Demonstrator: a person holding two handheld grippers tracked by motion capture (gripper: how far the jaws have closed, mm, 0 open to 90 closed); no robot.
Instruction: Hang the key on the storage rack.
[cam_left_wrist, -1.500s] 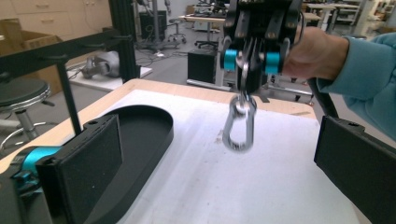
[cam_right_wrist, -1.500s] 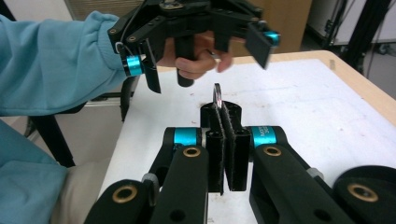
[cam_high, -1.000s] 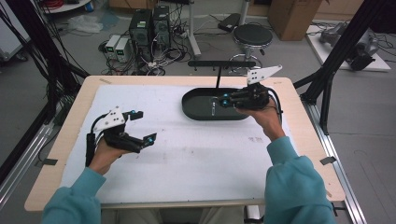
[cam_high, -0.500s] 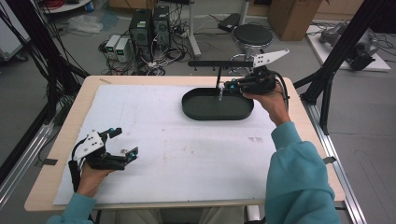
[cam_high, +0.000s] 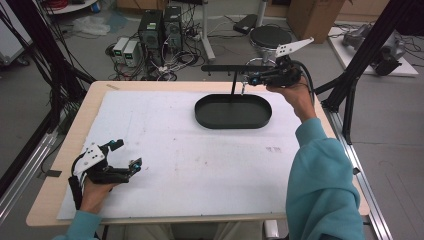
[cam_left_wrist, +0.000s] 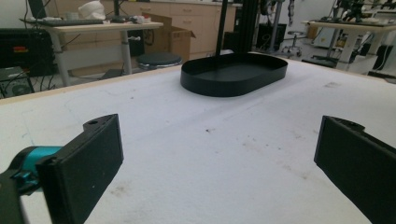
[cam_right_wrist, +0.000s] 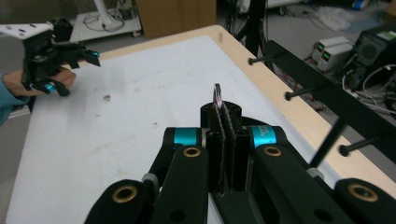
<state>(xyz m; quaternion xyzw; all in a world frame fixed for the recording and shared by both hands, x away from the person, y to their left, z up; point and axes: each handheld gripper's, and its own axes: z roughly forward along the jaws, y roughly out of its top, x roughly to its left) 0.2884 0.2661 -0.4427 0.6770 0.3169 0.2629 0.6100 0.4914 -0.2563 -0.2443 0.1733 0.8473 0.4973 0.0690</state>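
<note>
Holding ring (cam_right_wrist: 217, 94) beside rack (cam_right_wrist: 327, 95)

A grey floor (cam_high: 60, 60) surrounds the wooden table (cam_high: 50, 200), which carries a white mat (cam_high: 200, 165). At twelve o'clock beyond the table, two dark computer towers (cam_high: 161, 27) stand among tangled cables (cam_high: 165, 67), with two small pale boxes (cam_high: 126, 50) beside them at eleven o'clock. A round black stool (cam_high: 270, 36) sits at one o'clock, and a cardboard box (cam_high: 310, 17) lies farther back. Black frame struts (cam_high: 370, 45) slant down at two o'clock. In the left gripper view, wooden cabinets (cam_left_wrist: 187, 14) line the far wall behind a desk (cam_left_wrist: 93, 28).
</note>
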